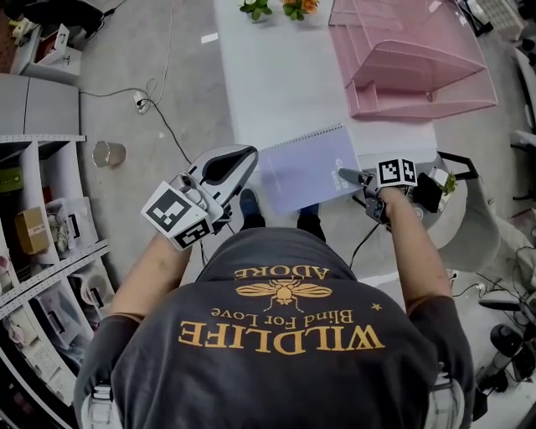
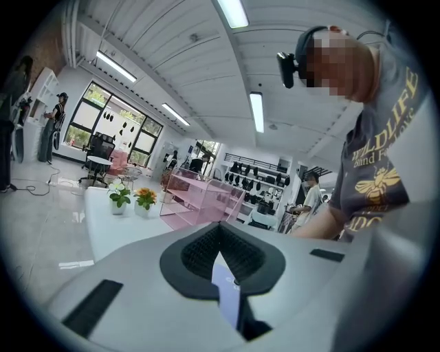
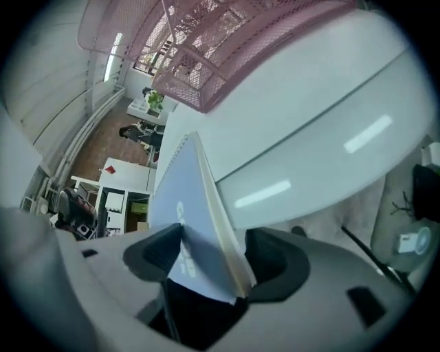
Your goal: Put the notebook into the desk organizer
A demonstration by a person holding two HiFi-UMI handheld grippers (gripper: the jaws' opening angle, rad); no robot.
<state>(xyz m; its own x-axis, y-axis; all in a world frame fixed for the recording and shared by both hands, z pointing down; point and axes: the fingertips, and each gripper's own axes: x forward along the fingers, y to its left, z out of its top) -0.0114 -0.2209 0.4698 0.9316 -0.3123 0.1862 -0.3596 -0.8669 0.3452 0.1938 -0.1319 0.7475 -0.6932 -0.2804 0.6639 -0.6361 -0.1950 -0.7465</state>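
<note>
A lavender spiral notebook [image 1: 306,167] hangs over the near edge of the white table [image 1: 268,84]. My left gripper [image 1: 249,157] is shut on its left edge; in the left gripper view a thin slice of the notebook [image 2: 227,292] sits in the closed slit of the gripper [image 2: 223,275]. My right gripper [image 1: 350,178] is at the notebook's right corner. In the right gripper view that corner of the notebook [image 3: 192,213] lies slanted between the gripper's [image 3: 213,265] widely spread jaws, with a gap to the right pad. The pink mesh desk organizer [image 1: 419,59] stands at the table's far right.
Two small potted plants [image 1: 276,8] stand at the table's far end. White shelving [image 1: 42,235] runs along the left, with a metal can [image 1: 109,153] and cables on the floor nearby. A round white stand [image 1: 469,218] sits to the right.
</note>
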